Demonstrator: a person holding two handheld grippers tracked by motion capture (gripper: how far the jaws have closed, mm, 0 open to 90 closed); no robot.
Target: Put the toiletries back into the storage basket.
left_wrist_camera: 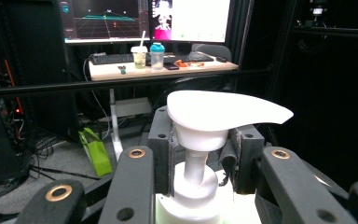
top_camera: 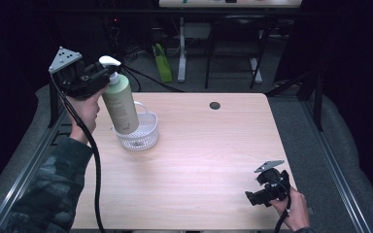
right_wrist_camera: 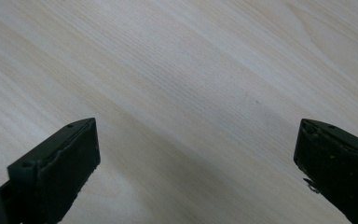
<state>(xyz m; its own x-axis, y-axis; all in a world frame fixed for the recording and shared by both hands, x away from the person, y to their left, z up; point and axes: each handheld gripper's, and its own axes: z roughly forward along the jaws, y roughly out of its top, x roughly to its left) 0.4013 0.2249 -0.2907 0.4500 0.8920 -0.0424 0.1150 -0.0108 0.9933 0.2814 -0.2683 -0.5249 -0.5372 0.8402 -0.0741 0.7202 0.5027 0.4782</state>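
Left gripper point(top_camera: 108, 77), upper left of high view: raised above the table's far left corner, held in a hand point(top_camera: 85, 109), jaws clamped on the neck of a green bottle point(top_camera: 120, 103) just under its white pump point(top_camera: 109, 60). Left gripper view: pump point(left_wrist_camera: 216, 114) at frame centre, spout pointing right, neck pinched between the two jaws, white collar below.

Bottle: hanging tilted from the jaws, base low in or just over a white basket point(top_camera: 143, 137); contact with basket floor cannot be told.

Basket: left of centre in high view, on the far left part of the wooden table point(top_camera: 209, 145), handle visible behind bottle.

Dark round hole point(top_camera: 214, 105): upper centre of tabletop.

Right gripper point(top_camera: 251, 197): lower right of high view, near the table's front edge, held in a hand point(top_camera: 296, 208), well apart from bottle and basket. Right gripper view: jaws spread wide at the lower corners, bare wood point(right_wrist_camera: 191, 93) between, nothing held.
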